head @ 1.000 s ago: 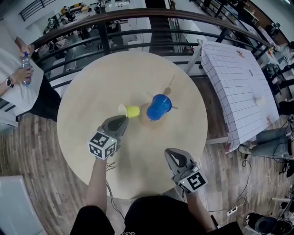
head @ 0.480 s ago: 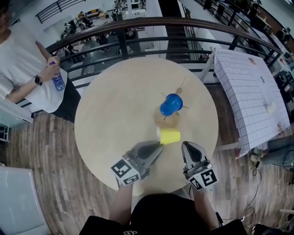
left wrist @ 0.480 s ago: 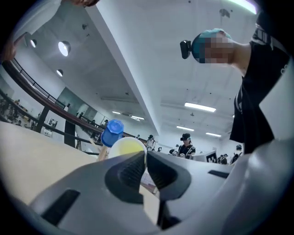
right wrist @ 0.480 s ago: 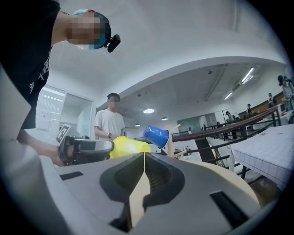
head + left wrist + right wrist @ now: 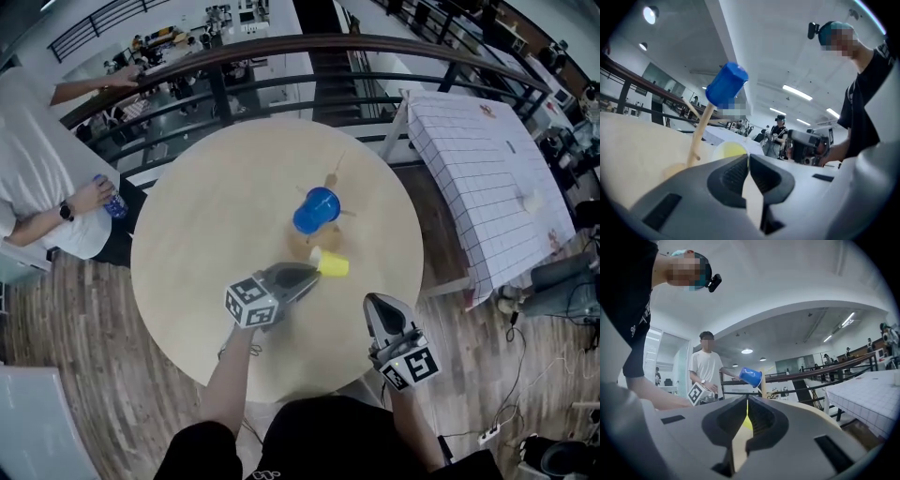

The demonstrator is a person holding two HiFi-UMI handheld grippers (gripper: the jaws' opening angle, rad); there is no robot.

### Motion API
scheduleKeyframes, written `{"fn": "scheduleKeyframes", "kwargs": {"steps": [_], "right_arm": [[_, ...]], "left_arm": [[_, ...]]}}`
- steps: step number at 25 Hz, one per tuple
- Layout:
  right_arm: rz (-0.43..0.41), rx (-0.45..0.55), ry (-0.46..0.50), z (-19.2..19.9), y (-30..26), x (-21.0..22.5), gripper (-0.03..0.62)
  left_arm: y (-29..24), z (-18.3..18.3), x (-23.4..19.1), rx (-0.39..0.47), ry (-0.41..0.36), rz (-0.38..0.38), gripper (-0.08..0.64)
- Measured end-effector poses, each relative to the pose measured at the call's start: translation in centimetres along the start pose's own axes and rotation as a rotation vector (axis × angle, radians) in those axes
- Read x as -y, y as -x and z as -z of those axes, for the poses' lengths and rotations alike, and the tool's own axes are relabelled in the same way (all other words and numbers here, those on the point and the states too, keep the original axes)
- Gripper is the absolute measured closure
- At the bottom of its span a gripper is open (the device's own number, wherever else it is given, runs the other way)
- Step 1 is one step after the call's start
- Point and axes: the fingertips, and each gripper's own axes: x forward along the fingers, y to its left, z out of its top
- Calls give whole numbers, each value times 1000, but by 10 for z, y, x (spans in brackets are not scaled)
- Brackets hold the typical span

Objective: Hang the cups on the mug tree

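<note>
Left hand-held gripper (image 5: 316, 269) — clamped on yellow cup (image 5: 333, 264) beside mug tree (image 5: 700, 137) | blue cup (image 5: 316, 210) hung on mug tree | right hand-held gripper (image 5: 374, 299) — closed, empty

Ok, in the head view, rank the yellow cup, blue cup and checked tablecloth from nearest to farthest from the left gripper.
From the left gripper:
1. Yellow cup: pinched at the jaw tips, on the near half of the round table.
2. Blue cup: just beyond it, mid-table.
3. Checked tablecloth: far off to the right, on a separate table.
</note>
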Motion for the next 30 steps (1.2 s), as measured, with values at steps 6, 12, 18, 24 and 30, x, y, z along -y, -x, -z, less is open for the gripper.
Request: {"fn": "scheduleKeyframes", "kwargs": {"steps": [6, 12, 18, 24, 30], "right_arm": [[50, -2, 2, 1, 7, 16, 580], [29, 9, -19, 3, -3, 9, 580], [0, -15, -30, 11, -10, -1, 580], [12, -51, -24, 19, -8, 2, 580], [0, -24, -48, 17, -10, 0, 580]], "left_arm": [[-9, 14, -42, -98, -3, -25, 535], [2, 11, -57, -119, -28, -41, 534], [6, 12, -88, -110, 18, -69, 534], [-6, -2, -122, -106, -5, -181, 534], [-9, -2, -149, -171, -131, -438, 534]]}}
